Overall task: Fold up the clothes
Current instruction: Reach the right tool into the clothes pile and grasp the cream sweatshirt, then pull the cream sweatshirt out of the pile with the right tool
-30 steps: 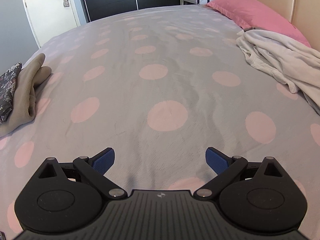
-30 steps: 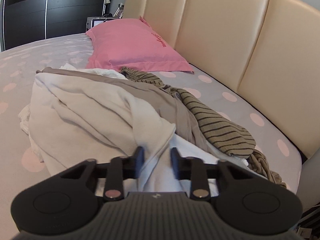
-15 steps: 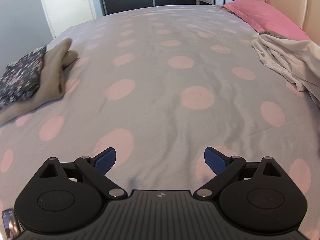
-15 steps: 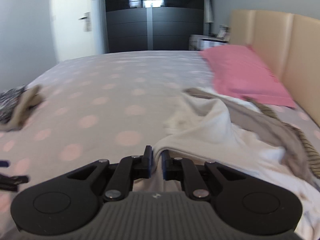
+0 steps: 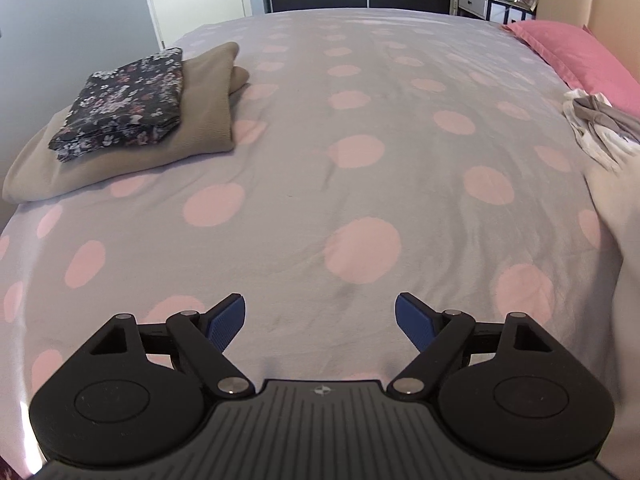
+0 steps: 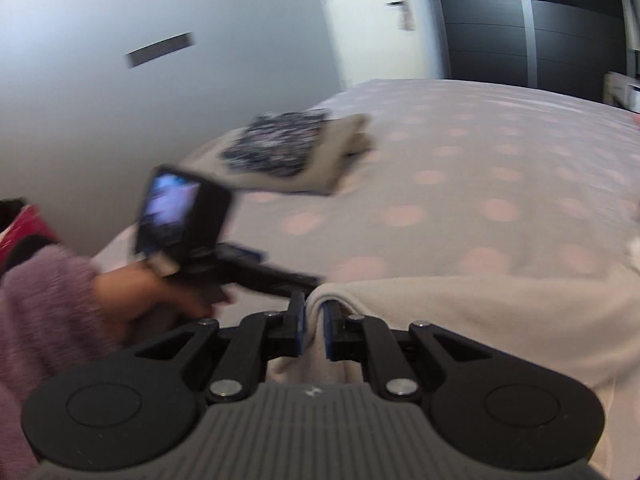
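Note:
My right gripper (image 6: 314, 330) is shut on a fold of a cream-white garment (image 6: 480, 320), which trails to the right over the bed. The same garment shows at the right edge of the left wrist view (image 5: 616, 216). My left gripper (image 5: 320, 322) is open and empty, low over the spotted bedsheet (image 5: 320, 160). In the right wrist view the left gripper's body (image 6: 224, 256) and the hand holding it sit just left of my right fingers. A pile of unfolded clothes (image 5: 596, 128) lies at the right by the pillow.
A folded beige garment (image 5: 200, 120) with a folded dark floral one (image 5: 124, 108) on top lies at the bed's left side, blurred in the right wrist view (image 6: 280, 148). A pink pillow (image 5: 576, 56) lies far right. A door and dark wardrobe stand behind.
My right gripper has swung left, dragging the cream garment from the pile across the bed toward the left gripper. My left gripper has turned left, bringing the folded stack into view, still open.

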Motion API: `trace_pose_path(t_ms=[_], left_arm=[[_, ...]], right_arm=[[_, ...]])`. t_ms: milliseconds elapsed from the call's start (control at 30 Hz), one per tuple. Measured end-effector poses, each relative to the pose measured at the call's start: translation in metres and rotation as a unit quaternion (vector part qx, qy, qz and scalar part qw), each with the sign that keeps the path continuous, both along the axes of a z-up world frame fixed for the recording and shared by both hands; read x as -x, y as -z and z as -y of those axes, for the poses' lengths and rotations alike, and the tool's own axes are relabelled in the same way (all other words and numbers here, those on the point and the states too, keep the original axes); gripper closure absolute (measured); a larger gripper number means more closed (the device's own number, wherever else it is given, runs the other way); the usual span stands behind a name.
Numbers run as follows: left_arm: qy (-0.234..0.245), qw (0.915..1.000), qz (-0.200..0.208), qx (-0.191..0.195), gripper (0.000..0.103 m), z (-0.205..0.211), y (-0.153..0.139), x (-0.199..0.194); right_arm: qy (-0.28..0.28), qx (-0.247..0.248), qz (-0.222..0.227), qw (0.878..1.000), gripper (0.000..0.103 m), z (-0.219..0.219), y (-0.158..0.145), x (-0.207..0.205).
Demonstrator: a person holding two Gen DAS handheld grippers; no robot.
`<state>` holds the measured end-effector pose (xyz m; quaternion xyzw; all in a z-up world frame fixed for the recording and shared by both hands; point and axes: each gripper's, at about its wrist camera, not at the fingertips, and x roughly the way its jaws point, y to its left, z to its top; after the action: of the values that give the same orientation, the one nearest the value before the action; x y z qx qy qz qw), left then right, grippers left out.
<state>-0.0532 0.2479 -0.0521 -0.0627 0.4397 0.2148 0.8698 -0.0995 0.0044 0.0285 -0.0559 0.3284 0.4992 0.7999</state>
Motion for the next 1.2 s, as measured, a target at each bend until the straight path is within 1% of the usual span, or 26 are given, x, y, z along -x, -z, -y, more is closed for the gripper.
trace_pose_path(t_ms=[67,167,233,267,333,367,400,467,533,600,633,700,733,833,933,1000,1100,1167,1200], left_arm=[[0.003,1.0,0.001,0.0,0.02,-0.002,-0.003,0.003],[0.018,0.9998,-0.001,0.006,0.02,-0.001,-0.005,0.008],[0.03,0.9995,-0.002,0.01,0.02,0.003,-0.006,0.011],[0.035,0.9993,-0.003,0.012,0.02,0.005,-0.006,0.012],[0.045,0.9988,-0.005,0.016,0.02,0.01,-0.006,0.014],[0.053,0.9984,-0.005,0.018,0.02,0.014,-0.006,0.016],[0.06,0.998,-0.006,0.021,0.02,0.017,-0.006,0.017],[0.072,0.997,-0.006,0.026,0.02,0.024,-0.006,0.019],[0.082,0.9961,-0.006,0.031,0.02,0.03,-0.006,0.02],[0.091,0.9951,-0.007,0.039,0.02,0.037,-0.007,0.021],[0.097,0.9944,-0.007,0.041,0.02,0.04,-0.008,0.021],[0.105,0.9935,-0.003,0.042,0.02,0.047,-0.01,0.021],[0.11,0.9931,-0.001,0.042,0.02,0.051,-0.011,0.021],[0.126,0.9908,0.007,0.048,0.02,0.064,-0.016,0.018],[0.145,0.988,0.014,0.052,0.02,0.079,-0.021,0.015],[0.157,0.986,0.018,0.052,0.02,0.089,-0.024,0.011],[0.179,0.9819,0.022,0.058,0.02,0.104,-0.024,0.007],[0.195,0.9787,0.02,0.061,0.02,0.113,-0.021,0.004],[0.203,0.9771,0.018,0.062,0.02,0.118,-0.018,0.003]], right_arm=[[-0.033,0.01,-0.012,0.999,0.092,-0.014,0.003,0.016],[-0.032,0.047,-0.029,0.998,0.092,-0.024,0.018,0.026],[-0.011,0.067,-0.039,0.997,0.091,-0.019,0.028,0.027],[-0.001,0.075,-0.047,0.996,0.089,-0.017,0.033,0.025],[0.021,0.085,-0.055,0.995,0.087,-0.011,0.042,0.023],[0.028,0.089,-0.053,0.994,0.086,-0.009,0.043,0.024],[0.035,0.094,-0.05,0.994,0.074,-0.008,0.046,0.023],[0.046,0.097,-0.045,0.993,0.059,-0.003,0.046,0.024],[0.053,0.103,-0.041,0.992,0.056,0.004,0.046,0.022],[0.057,0.109,-0.038,0.992,0.048,0.013,0.044,0.02],[0.057,0.112,-0.036,0.991,0.046,0.02,0.041,0.02],[0.061,0.123,-0.023,0.99,0.038,0.034,0.035,0.018],[0.071,0.135,-0.01,0.988,0.037,0.041,0.035,0.014],[0.116,0.171,0.013,0.978,0.036,0.068,0.033,0.0],[0.183,0.209,0.01,0.961,0.035,0.1,0.036,-0.025],[0.229,0.228,0.007,0.946,0.035,0.121,0.039,-0.041],[0.285,0.231,-0.007,0.93,0.034,0.142,0.042,-0.064],[0.31,0.226,-0.015,0.923,0.032,0.154,0.044,-0.076],[0.321,0.224,-0.017,0.92,0.03,0.16,0.045,-0.08]])
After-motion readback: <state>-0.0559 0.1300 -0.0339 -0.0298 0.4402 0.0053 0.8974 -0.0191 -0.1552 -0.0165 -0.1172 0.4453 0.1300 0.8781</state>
